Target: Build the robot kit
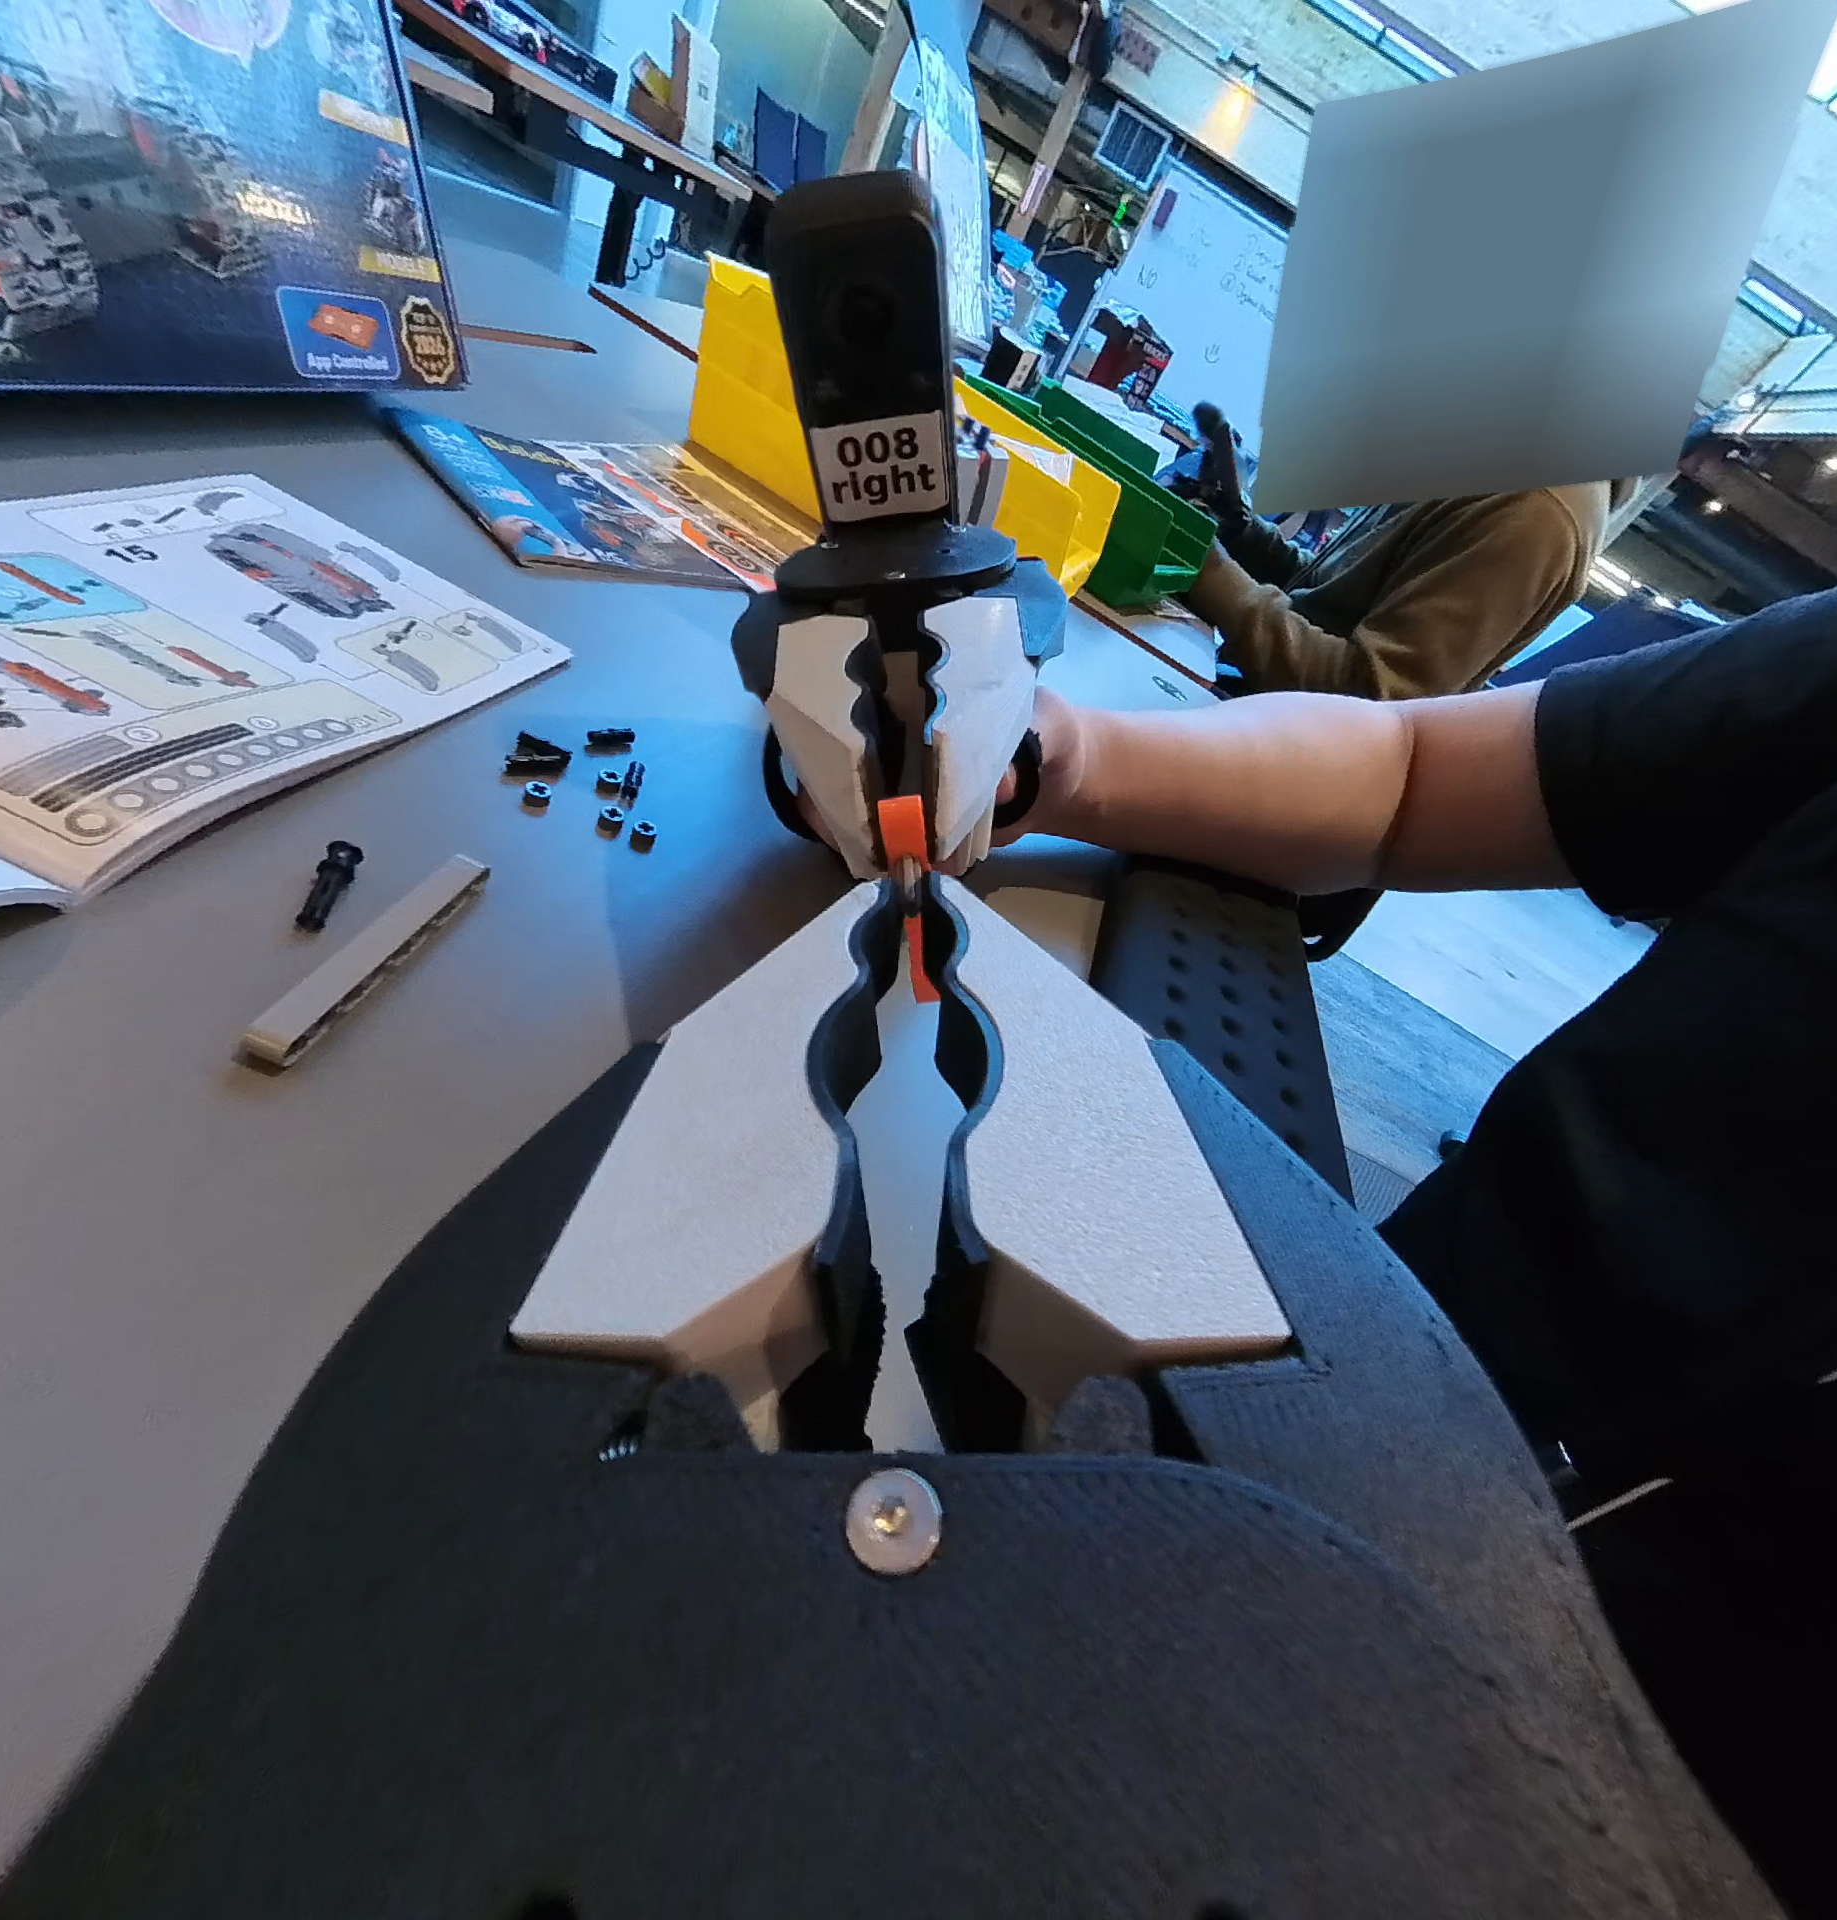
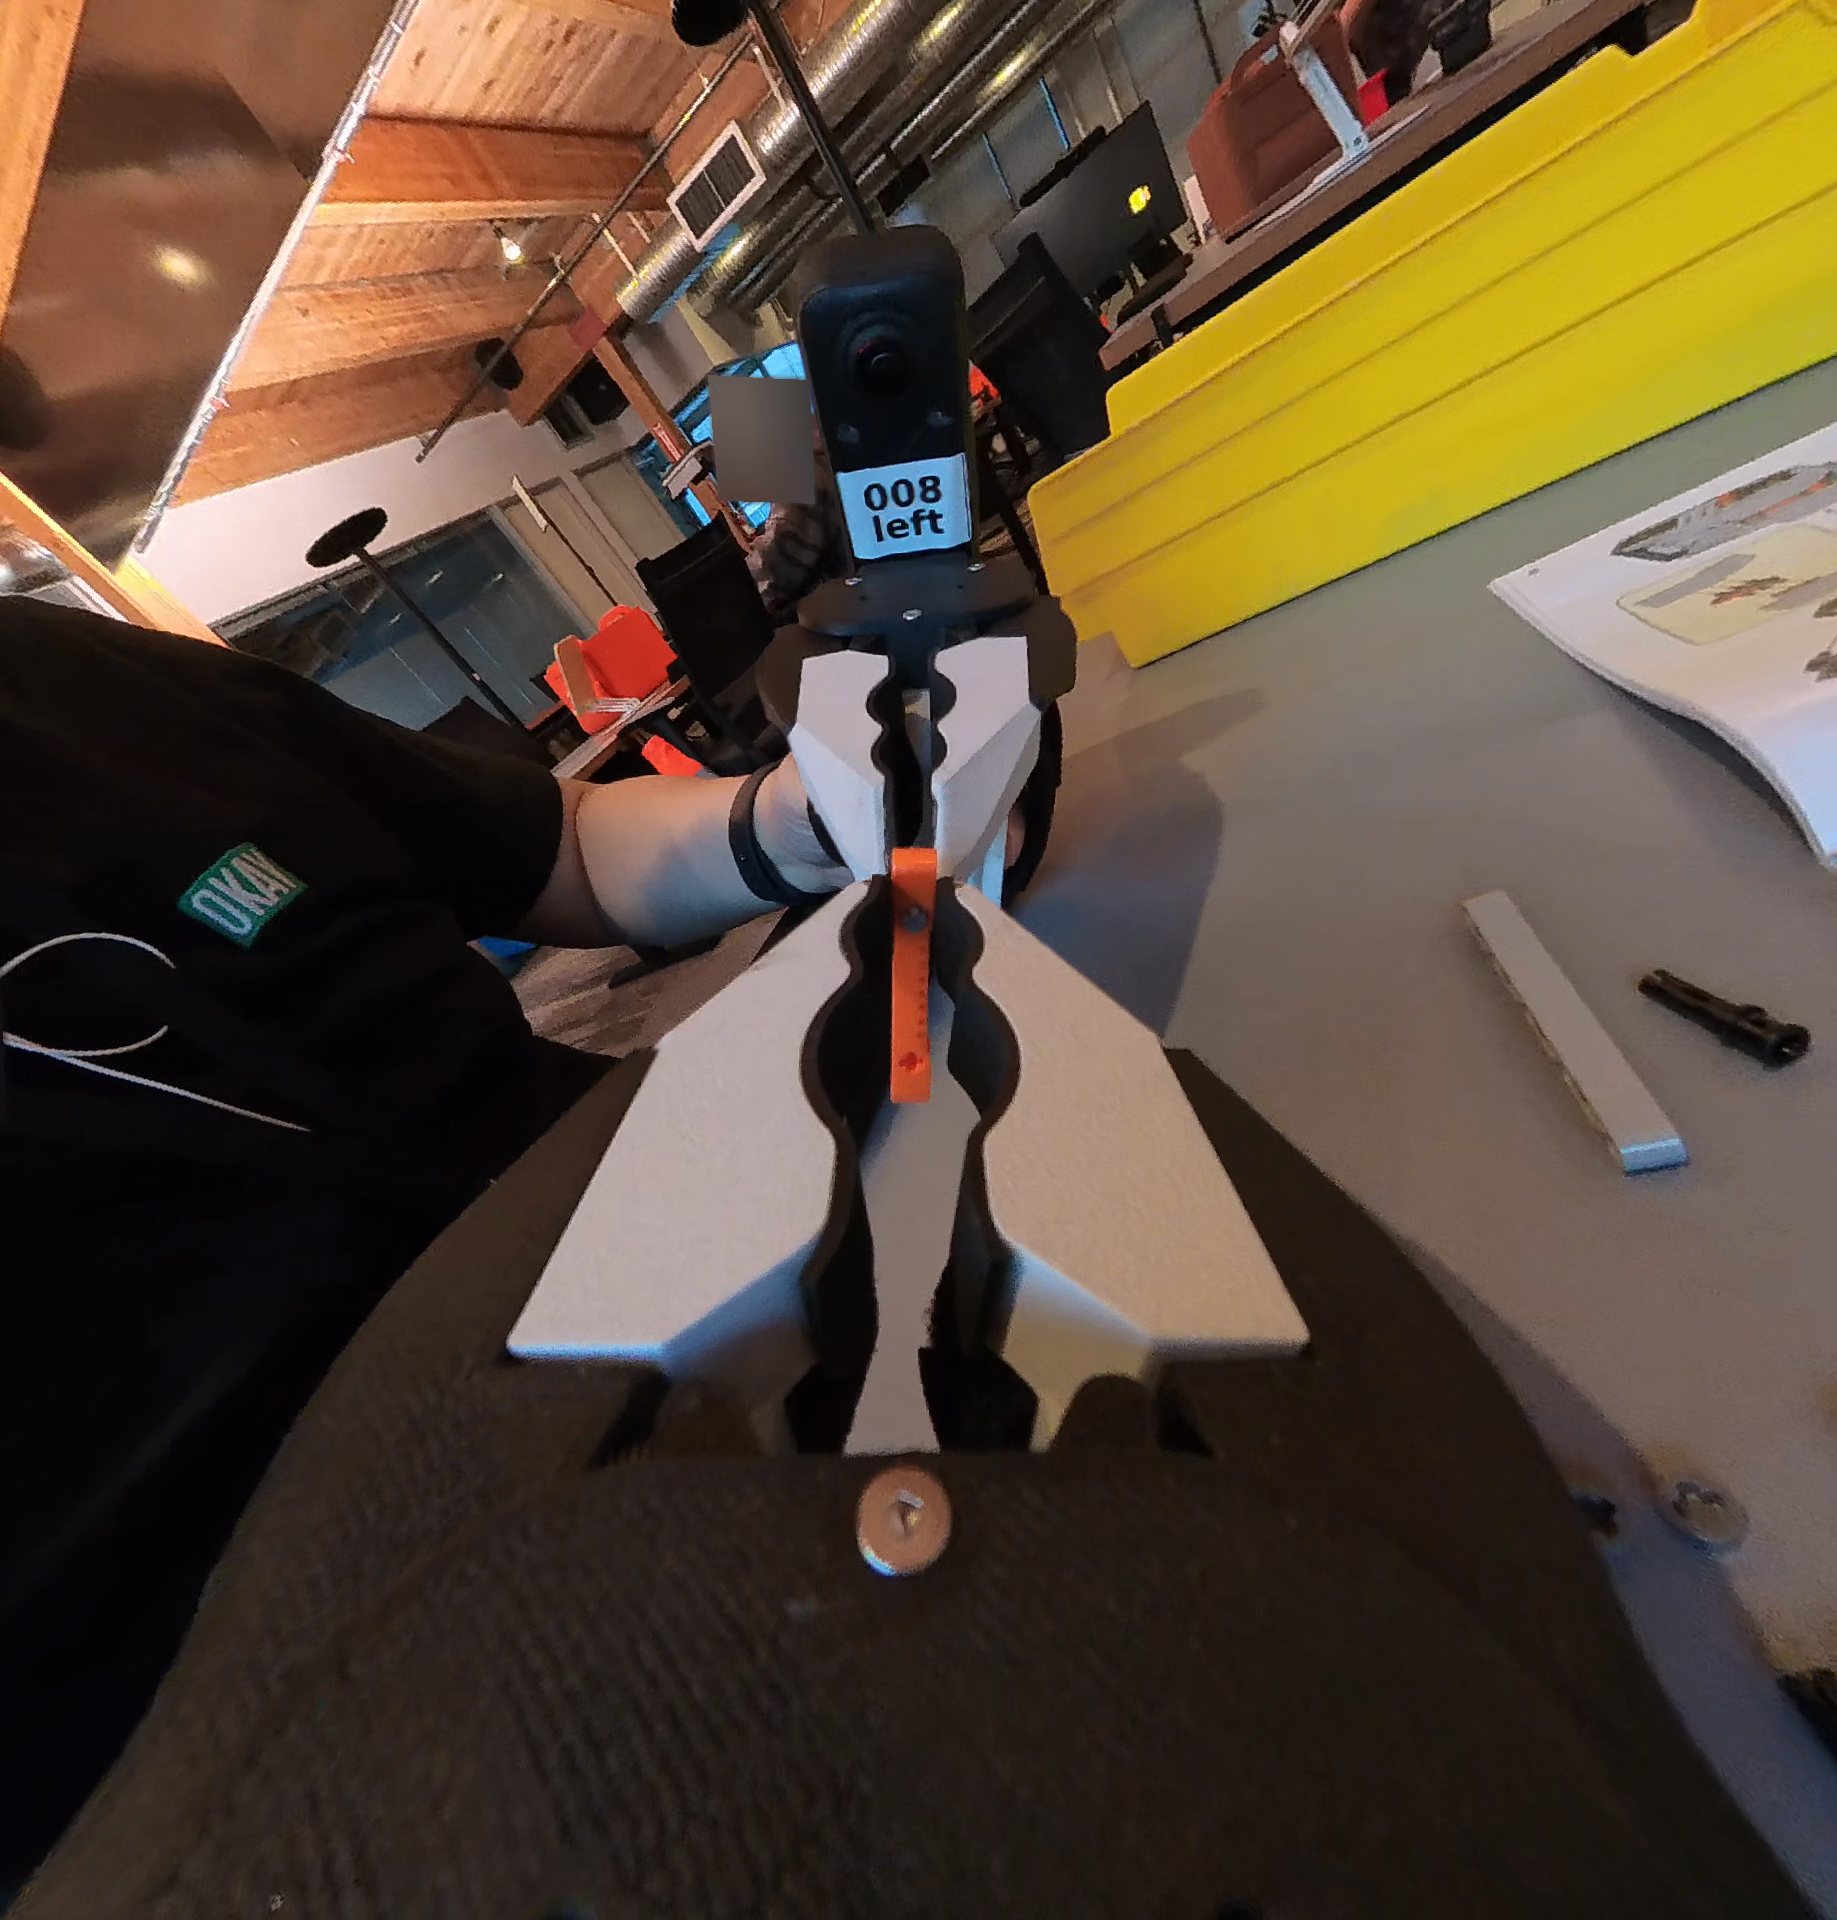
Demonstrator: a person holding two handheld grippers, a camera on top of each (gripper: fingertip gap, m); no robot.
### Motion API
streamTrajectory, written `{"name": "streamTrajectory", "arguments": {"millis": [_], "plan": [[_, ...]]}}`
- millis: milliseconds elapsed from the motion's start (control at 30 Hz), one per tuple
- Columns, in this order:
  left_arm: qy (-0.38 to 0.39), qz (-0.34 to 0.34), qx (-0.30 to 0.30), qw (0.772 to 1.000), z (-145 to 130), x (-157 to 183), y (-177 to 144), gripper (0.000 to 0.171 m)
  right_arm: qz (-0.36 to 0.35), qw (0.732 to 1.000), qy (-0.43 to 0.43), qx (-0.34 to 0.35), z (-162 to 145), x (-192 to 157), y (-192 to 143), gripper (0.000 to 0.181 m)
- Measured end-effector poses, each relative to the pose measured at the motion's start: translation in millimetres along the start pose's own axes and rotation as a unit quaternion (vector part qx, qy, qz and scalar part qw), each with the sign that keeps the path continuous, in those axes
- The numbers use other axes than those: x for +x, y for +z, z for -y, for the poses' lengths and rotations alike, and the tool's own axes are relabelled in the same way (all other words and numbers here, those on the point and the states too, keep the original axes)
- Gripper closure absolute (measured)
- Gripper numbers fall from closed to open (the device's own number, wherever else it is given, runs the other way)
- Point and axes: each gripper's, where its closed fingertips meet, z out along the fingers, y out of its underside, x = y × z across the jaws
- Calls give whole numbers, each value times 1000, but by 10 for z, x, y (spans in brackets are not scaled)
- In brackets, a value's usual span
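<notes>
My two grippers face each other tip to tip above the grey table (image 1: 166, 1195). My left gripper (image 1: 906, 906) is shut on a thin orange beam (image 1: 920, 961) that stands on edge between its jaws. My right gripper (image 1: 903, 854) is shut on a second orange piece (image 1: 901, 823). A small light pin (image 1: 909, 875) sits where the two pieces meet. In the right wrist view the right gripper (image 2: 909, 896) grips a long orange beam (image 2: 910, 1023), whose far end reaches the left gripper (image 2: 909, 854). I cannot tell whether the pieces are joined.
On the table lie a long grey beam (image 1: 363, 961), a black pin (image 1: 329, 883), several small black parts (image 1: 581, 779) and an open instruction booklet (image 1: 166, 675). Behind stand a printed box (image 1: 197, 187), a yellow bin (image 1: 748, 395) and green bins (image 1: 1132, 488). Another person sits far right. My left and right fingertips are right by each other.
</notes>
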Motion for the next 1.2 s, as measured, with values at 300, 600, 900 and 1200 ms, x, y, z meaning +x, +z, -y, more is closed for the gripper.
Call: {"name": "streamTrajectory", "arguments": {"millis": [300,600,900,1200], "plan": [[-3,-5,-8,1000,-24,9,8,171,3,1000,10,-7,-28,0,12,176],[-2,0,-19,1000,-51,-1,24,171,-4,1000,7,-19,-61,12,35,176],[-27,-10,25,999,67,-38,13,170,12,999,34,13,47,35,12,176],[-11,0,47,999,121,-29,-46,171,17,999,35,25,81,23,-15,176]]}}
